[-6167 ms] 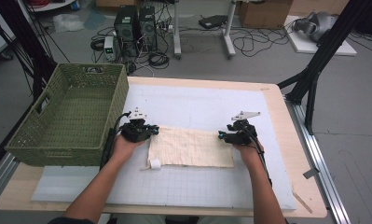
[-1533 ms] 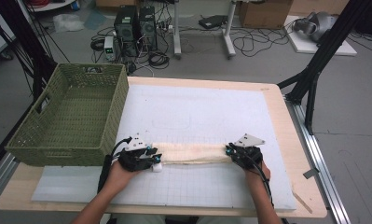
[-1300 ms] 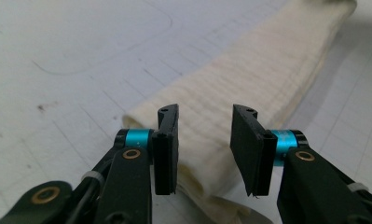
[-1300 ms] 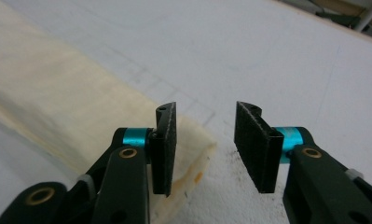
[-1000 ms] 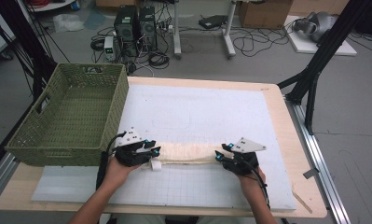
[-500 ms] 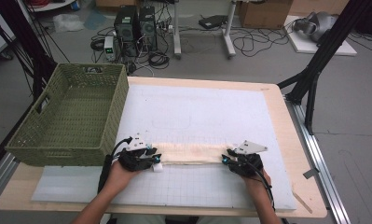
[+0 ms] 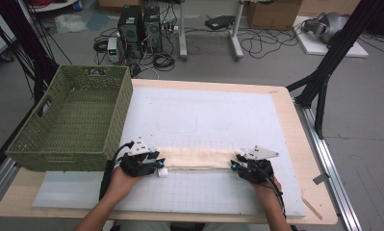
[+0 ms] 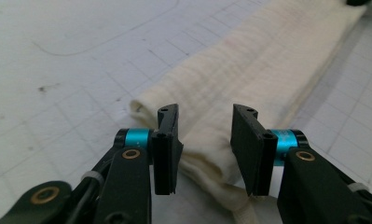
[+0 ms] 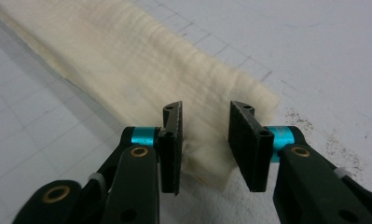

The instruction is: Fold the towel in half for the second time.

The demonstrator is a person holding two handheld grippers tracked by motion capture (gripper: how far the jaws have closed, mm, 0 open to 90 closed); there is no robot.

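A cream cloth (image 7: 197,159) lies folded into a long narrow strip across the near part of the white mat (image 7: 204,110). My left gripper (image 7: 157,166) is at the strip's left end. In the left gripper view its jaws (image 8: 205,126) stand apart over the rolled end of the cloth (image 8: 258,60) and have just been opening; the pads do not pinch it. My right gripper (image 7: 235,166) is at the strip's right end. Its jaws (image 9: 205,123) straddle the corner of the cloth (image 9: 127,56), have just been opening, and stand open.
A green woven basket (image 7: 50,144) stands on the table's left side, close to my left hand. The gridded mat lies on a wooden table (image 7: 295,144). Black frame legs, computers and cables are on the floor beyond the far edge.
Six seconds ago the cloth was a wider rectangle; now it is a narrow folded strip nearer the front edge. Over the last second both grippers have sunk slightly at its ends.
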